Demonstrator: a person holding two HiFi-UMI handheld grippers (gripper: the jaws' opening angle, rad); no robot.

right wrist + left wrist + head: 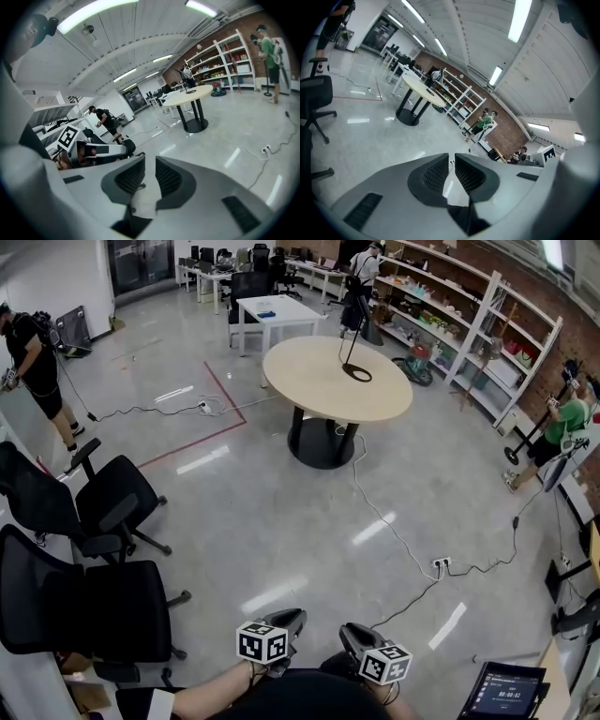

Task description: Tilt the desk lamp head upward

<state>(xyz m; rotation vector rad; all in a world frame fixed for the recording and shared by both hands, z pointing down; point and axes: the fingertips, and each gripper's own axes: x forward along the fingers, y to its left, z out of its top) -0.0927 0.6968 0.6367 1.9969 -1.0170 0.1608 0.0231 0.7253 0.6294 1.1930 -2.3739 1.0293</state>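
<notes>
Left gripper [289, 617], right gripper [349, 632]: nearly closed, holding nothing. Desk lamp [349, 351] far off on counter [309, 381]. Might trip on floor cable [389, 521].

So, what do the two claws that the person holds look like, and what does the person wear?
The left claw and the right claw both have smooth grey plastic bodies with rounded shells. Each carries a white cube printed with black square markers. The inner pads are dark and finely ribbed. The person wears black clothing.
</notes>
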